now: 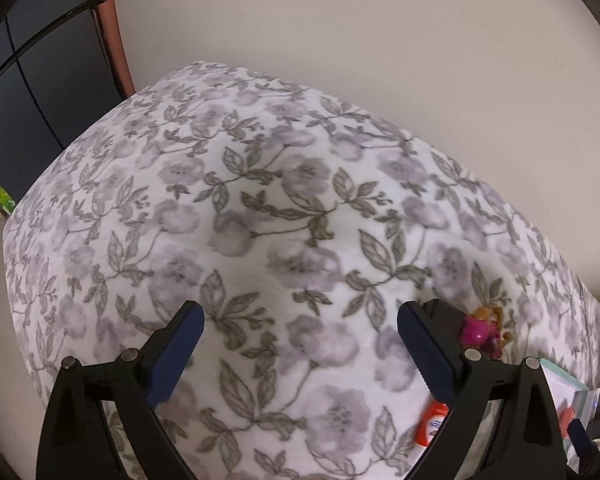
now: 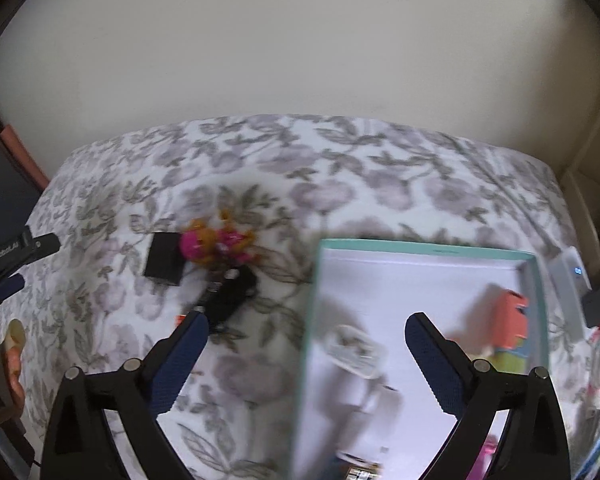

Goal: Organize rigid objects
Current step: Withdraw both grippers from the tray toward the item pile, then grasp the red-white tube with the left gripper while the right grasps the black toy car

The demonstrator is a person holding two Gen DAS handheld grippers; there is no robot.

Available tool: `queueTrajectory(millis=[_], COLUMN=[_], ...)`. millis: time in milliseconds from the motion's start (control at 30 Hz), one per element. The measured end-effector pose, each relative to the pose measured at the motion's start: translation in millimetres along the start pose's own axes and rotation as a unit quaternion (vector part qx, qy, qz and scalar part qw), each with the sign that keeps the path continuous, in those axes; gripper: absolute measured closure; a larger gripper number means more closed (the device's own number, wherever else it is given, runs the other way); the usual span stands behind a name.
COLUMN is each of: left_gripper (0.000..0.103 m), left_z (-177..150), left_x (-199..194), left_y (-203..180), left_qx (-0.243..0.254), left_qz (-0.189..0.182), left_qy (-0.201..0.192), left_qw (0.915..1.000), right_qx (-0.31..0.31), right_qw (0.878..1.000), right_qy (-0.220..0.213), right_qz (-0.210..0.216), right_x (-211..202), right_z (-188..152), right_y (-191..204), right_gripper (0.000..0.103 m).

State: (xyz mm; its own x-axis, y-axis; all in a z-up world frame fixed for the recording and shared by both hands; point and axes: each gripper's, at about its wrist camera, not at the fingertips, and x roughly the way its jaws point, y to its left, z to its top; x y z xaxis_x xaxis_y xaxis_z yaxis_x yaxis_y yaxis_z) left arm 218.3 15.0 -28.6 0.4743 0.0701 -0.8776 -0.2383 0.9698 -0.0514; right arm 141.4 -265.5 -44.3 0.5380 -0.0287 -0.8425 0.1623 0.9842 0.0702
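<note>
- Tongs first: my right tongs [image 2: 306,326] stood spread wide with nothing between the pads, hanging over the near edge of the teal-rimmed box [image 2: 428,249]; my left tongs [image 1: 300,314] gaped just as wide over bare floral bedspread [image 1: 260,208], gripping nothing.
- Inside the box lay a white plug-like piece [image 2: 354,346], an orange block [image 2: 510,318] against the right wall and something yellow-green [image 2: 510,356] beside it; blur hid finer detail.
- Left of the box, on the bed, a black fob-like thing [image 2: 232,292] lay nearest my right tongs' left finger, with a small orange-and-white packet [image 1: 432,422] peeping out near it.
- Further out sat the pink-and-orange toy figure [image 2: 216,242], touching a black square block [image 2: 164,260] on its left.
- I judged the step to be fetching the next loose piece, likeliest the fob.
- To do it well I needed to swing left clear of the box wall, centre the pads across the fob's narrow width, press down into the soft bedding, and avoid pinching cloth.
- Toy and block wanted separate grasps, being in contact.
</note>
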Motion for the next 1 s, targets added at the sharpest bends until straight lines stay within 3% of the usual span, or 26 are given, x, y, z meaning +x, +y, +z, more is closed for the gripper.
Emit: queueTrajectory(millis=[367, 800, 1000], left_gripper=[0.006, 0.006, 0.007], left_z=[-16, -46, -63], left_x=[31, 50, 54], left_y=[-22, -70, -93], left_qx=[0.04, 0.124, 0.17], left_qz=[-0.032, -0.053, -0.089], left_qy=[0.087, 0.139, 0.162], left_qw=[0.9949, 0.9811, 0.9679], right_qx=[-0.027, 0.026, 0.049], right_qw=[1.0, 0.999, 0.998], right_qy=[0.005, -0.006, -0.011], right_qz=[0.012, -0.02, -0.023], right_x=[40, 35, 30], right_z=[-4, 3, 6], right_y=[41, -2, -16], right_gripper=[0.004, 0.013, 0.013])
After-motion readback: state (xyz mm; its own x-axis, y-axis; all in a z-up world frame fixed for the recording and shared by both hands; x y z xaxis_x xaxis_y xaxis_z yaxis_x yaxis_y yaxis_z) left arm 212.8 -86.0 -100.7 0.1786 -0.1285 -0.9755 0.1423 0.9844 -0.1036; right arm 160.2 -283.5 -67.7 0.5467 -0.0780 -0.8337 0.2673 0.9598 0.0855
